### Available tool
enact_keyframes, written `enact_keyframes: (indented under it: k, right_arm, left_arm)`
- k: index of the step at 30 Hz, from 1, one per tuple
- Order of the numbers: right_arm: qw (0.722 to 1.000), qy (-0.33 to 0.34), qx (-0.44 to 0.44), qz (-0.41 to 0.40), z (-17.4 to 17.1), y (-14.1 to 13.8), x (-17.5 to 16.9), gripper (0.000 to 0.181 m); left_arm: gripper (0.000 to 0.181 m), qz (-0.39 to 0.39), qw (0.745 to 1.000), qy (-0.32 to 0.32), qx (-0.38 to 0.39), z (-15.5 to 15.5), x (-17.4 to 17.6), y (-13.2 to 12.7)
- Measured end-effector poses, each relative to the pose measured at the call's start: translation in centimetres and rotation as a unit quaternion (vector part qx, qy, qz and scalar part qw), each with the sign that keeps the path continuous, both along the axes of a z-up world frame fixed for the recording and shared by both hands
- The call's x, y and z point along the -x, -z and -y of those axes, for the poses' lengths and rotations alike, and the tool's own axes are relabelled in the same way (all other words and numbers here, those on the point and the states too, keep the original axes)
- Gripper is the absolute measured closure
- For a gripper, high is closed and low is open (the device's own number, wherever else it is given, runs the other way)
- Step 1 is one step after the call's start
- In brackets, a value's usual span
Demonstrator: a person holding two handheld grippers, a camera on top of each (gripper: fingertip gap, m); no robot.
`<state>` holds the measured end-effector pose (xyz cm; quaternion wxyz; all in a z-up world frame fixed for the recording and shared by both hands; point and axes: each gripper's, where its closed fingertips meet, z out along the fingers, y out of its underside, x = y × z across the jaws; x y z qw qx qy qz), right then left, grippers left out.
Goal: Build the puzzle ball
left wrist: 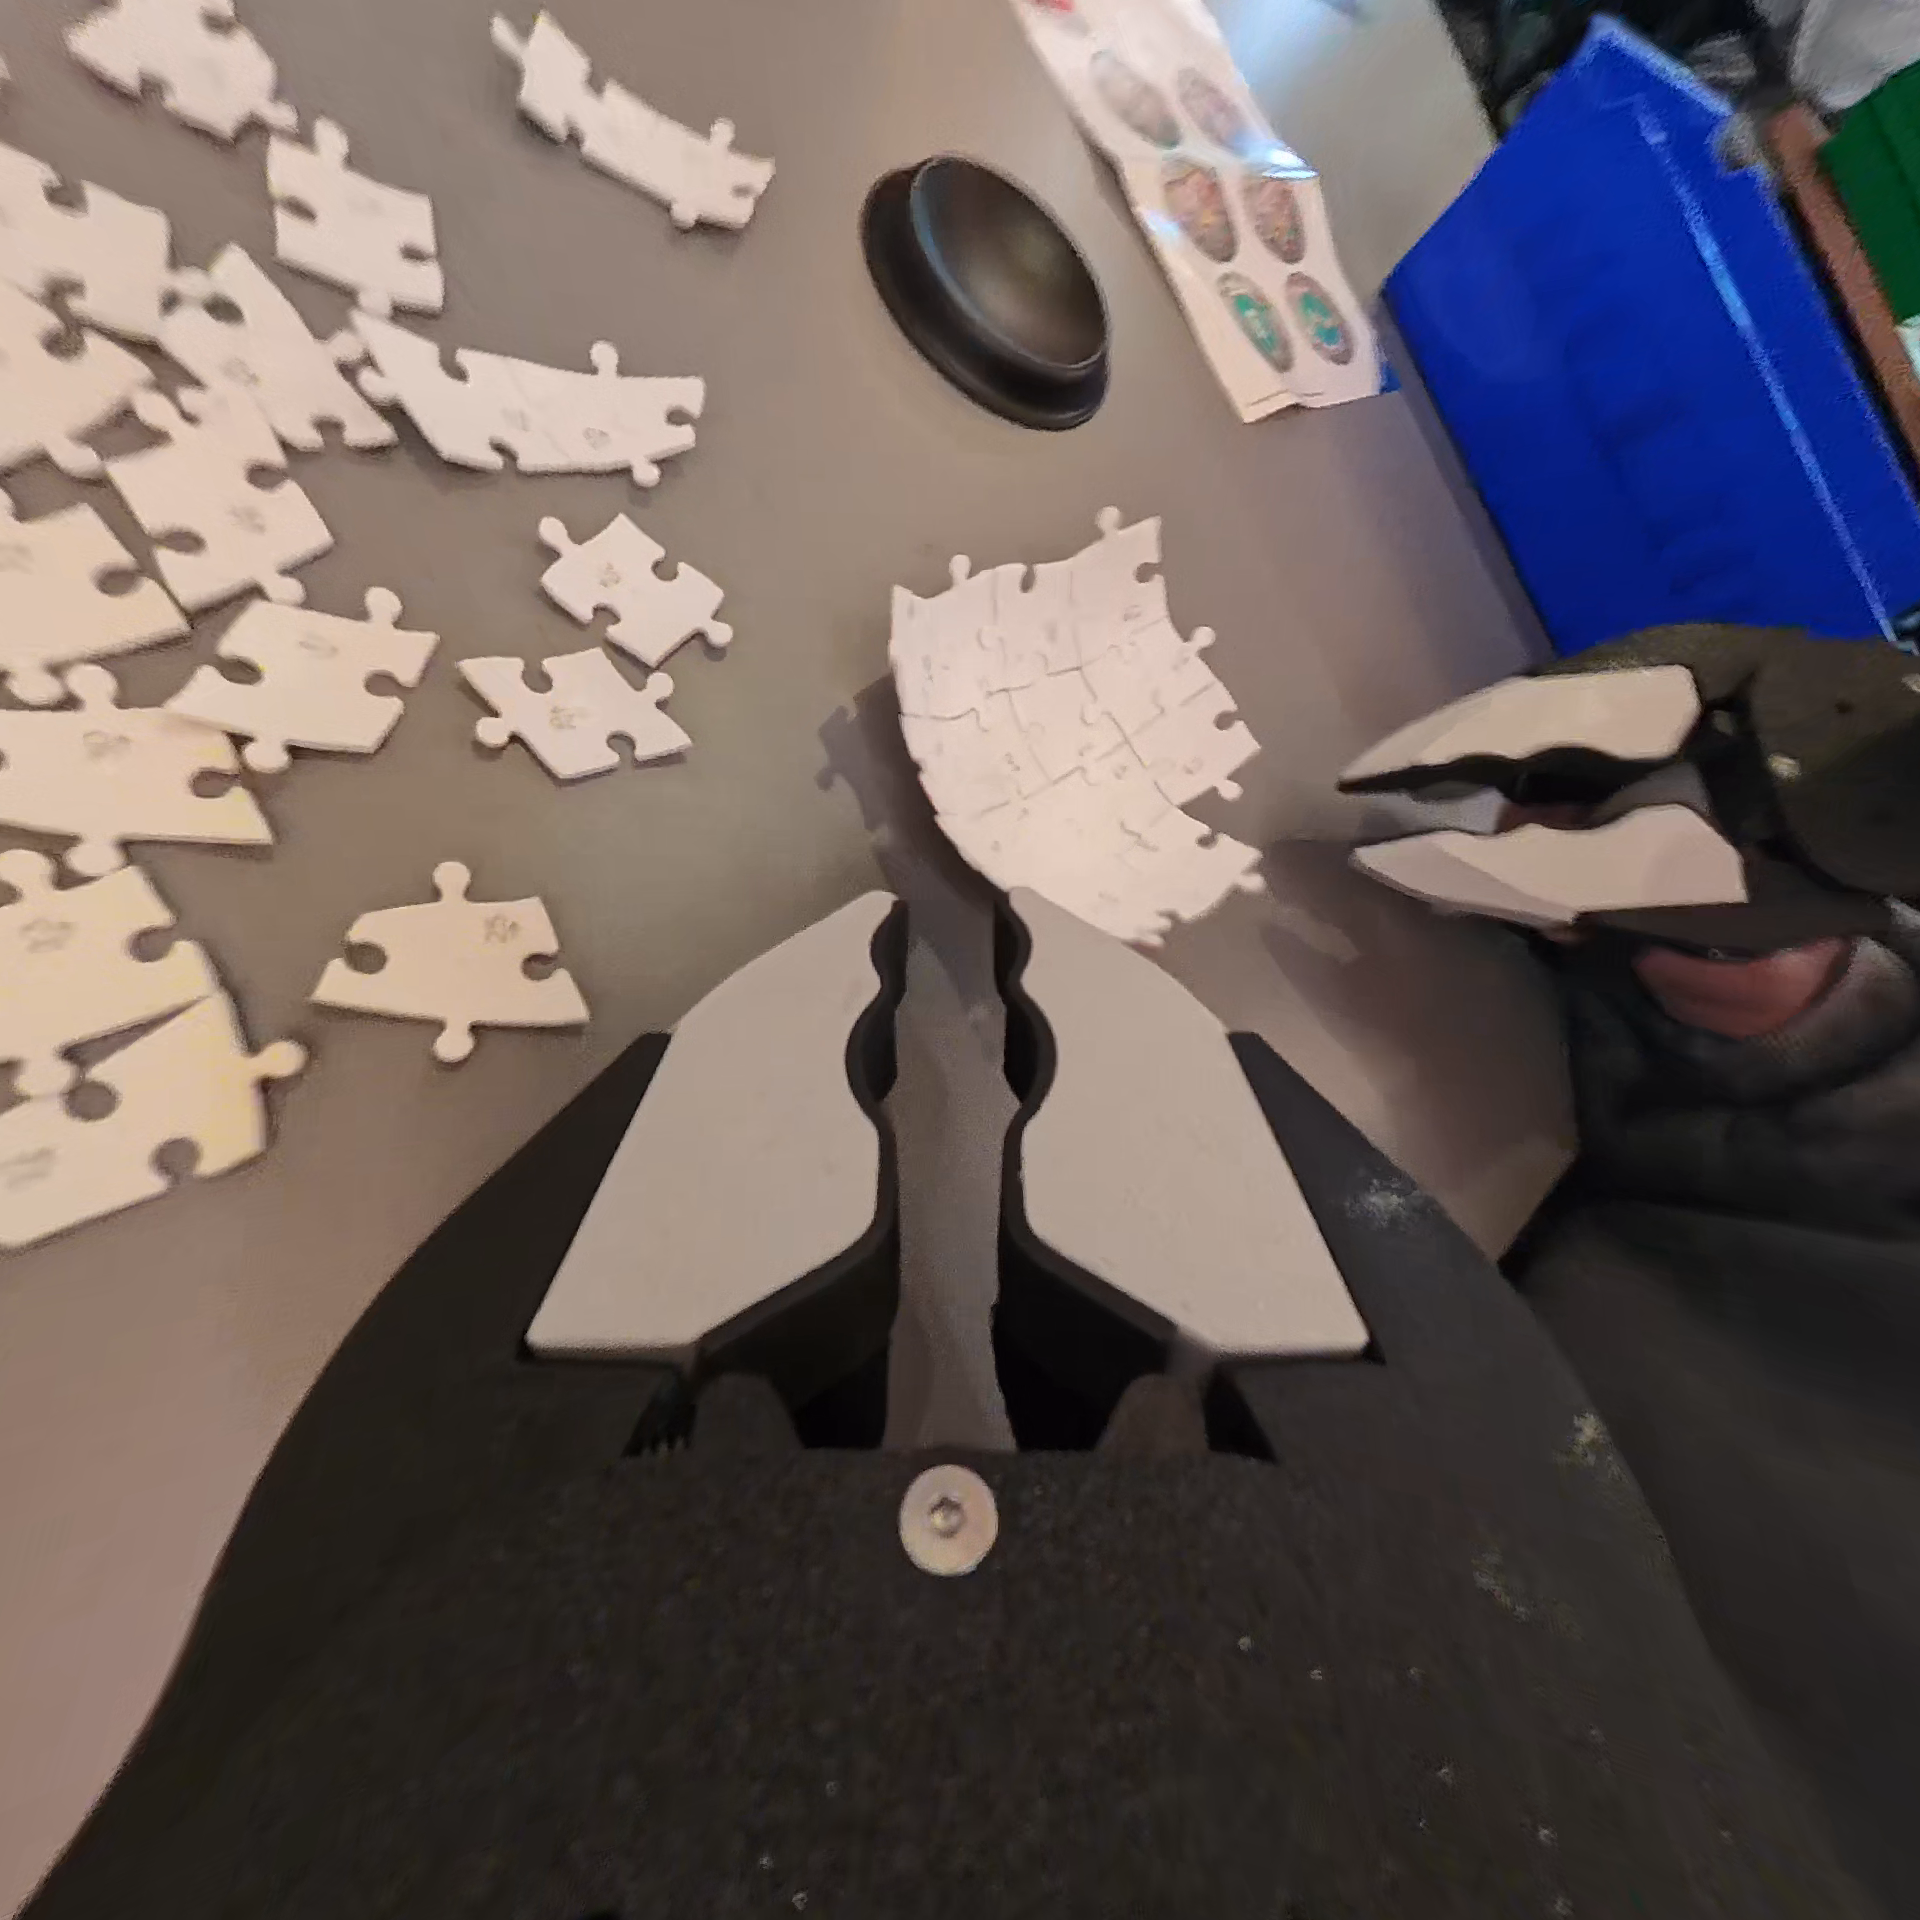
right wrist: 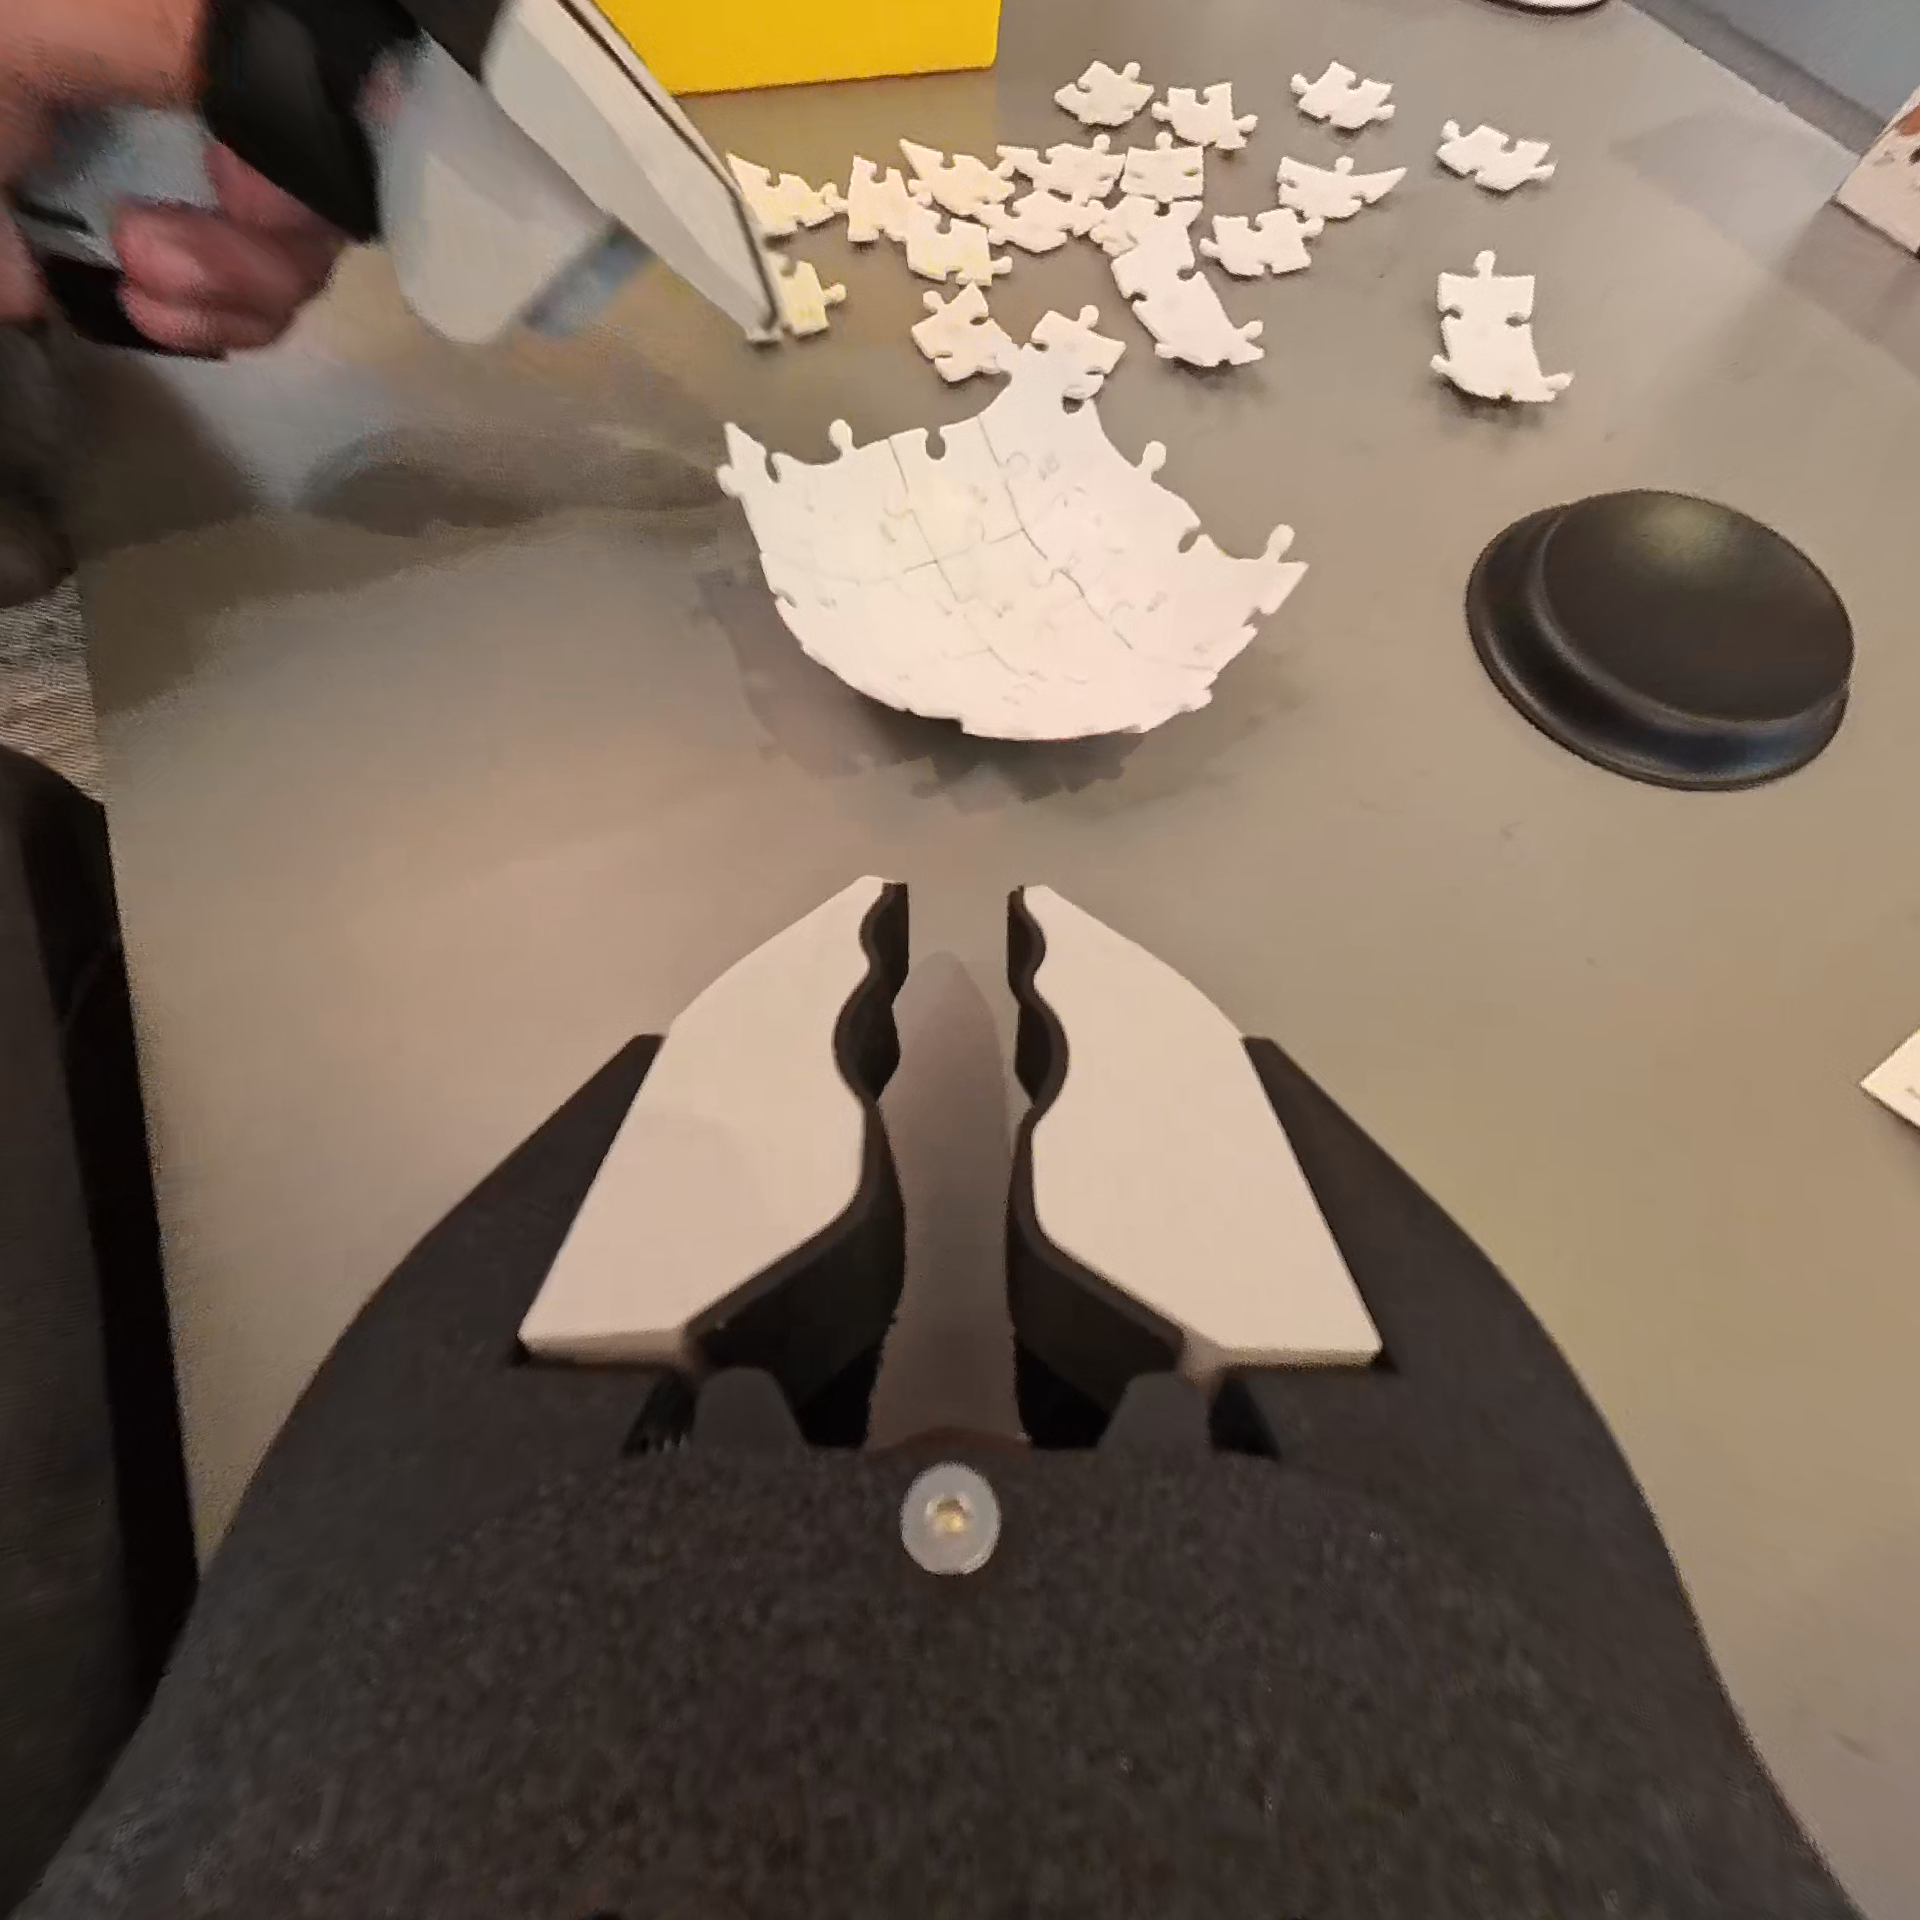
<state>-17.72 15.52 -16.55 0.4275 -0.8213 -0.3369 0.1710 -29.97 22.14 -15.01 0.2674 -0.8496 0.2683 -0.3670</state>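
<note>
The partly built puzzle ball [left wrist: 1070, 727] is a curved white shell of joined pieces resting on the grey table, also in the right wrist view [right wrist: 1018, 592]. Loose white pieces [left wrist: 218, 520] lie spread to its left, and beyond it in the right wrist view [right wrist: 1070, 197]. My left gripper [left wrist: 948, 920] is narrowly open and empty, its tips just short of the shell's near edge. It shows blurred in the right wrist view [right wrist: 764, 317], next to a loose piece [right wrist: 810, 296]. My right gripper [right wrist: 958, 904] is narrowly open and empty, a short way in front of the shell, and shows at right in the left wrist view [left wrist: 1351, 821].
A black round domed stand [left wrist: 987, 291] sits on the table near the shell [right wrist: 1662, 634]. A printed sheet [left wrist: 1216, 208] and a blue bin [left wrist: 1662, 364] are at the table's far right. A yellow box [right wrist: 810, 42] stands behind the pieces. A person's hand [right wrist: 177, 260] holds the left gripper. My hands' fingertips stand some 15 cm from each other. Measured from the fingertips, the loose piece [right wrist: 810, 296] is 8 cm or so from the left gripper and 20 cm from the right. Look for it in the left wrist view [left wrist: 454, 923] too.
</note>
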Motion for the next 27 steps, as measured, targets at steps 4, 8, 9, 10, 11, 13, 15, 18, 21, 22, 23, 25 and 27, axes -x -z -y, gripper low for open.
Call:
enact_keyframes:
  k: [4,8,9,10,11,13,15,18,21,22,23,25,27]
  right_arm:
    - [0.998,0.011,-0.061,0.020,-0.5,-1.0,-0.3,0.161]
    - [0.999,-0.011,-0.050,0.018,0.1,-0.9,0.4,0.166]
    - [0.999,-0.032,-0.038,0.002,0.8,-1.3,1.4,0.167]
    - [0.998,-0.051,-0.037,-0.015,1.3,-1.9,2.6,0.167]
    - [0.996,-0.069,-0.040,-0.035,1.7,-2.5,3.8,0.167]
    - [0.993,-0.099,-0.021,-0.053,2.4,-2.5,6.4,0.166]
    - [0.995,-0.096,-0.012,-0.038,2.0,-1.5,8.0,0.159]
    - [0.996,-0.086,-0.013,-0.019,0.9,-0.7,9.0,0.156]
    - [0.997,-0.076,-0.010,-0.027,0.3,-0.8,8.9,0.157]
    - [0.997,-0.073,-0.006,-0.034,0.2,-0.8,8.7,0.157]
    - [0.997,-0.070,0.001,-0.038,0.2,-0.8,8.5,0.157]
    - [0.998,-0.056,0.009,-0.035,-0.1,-0.5,7.9,0.157]
    - [0.998,-0.051,0.014,-0.030,-0.2,-0.4,7.4,0.158]
  left_arm:
    - [0.154,-0.014,0.996,0.043,-0.079,1.4,2.3,-1.8]
    - [0.151,-0.073,0.989,0.089,-0.090,2.8,3.3,-0.1]
    - [0.151,-0.079,0.989,0.092,-0.088,2.9,3.2,0.1]
    - [0.151,-0.071,0.989,0.097,-0.091,3.0,2.8,-0.2]
    - [0.151,-0.056,0.988,0.103,-0.096,3.2,2.3,-0.6]
    - [0.151,-0.045,0.987,0.112,-0.102,3.4,1.9,-1.0]
    - [0.151,-0.049,0.986,0.117,-0.111,3.4,1.9,-1.0]
    - [0.151,-0.051,0.985,0.121,-0.114,3.5,1.8,-1.0]
    - [0.151,-0.046,0.984,0.119,-0.121,3.5,1.8,-1.3]
    - [0.151,-0.045,0.985,0.117,-0.122,3.4,1.9,-1.4]
    - [0.151,-0.044,0.985,0.116,-0.121,3.4,1.9,-1.4]
    - [0.151,-0.042,0.986,0.114,-0.114,3.3,2.0,-1.3]
    - [0.151,-0.039,0.987,0.113,-0.107,3.2,2.0,-1.2]
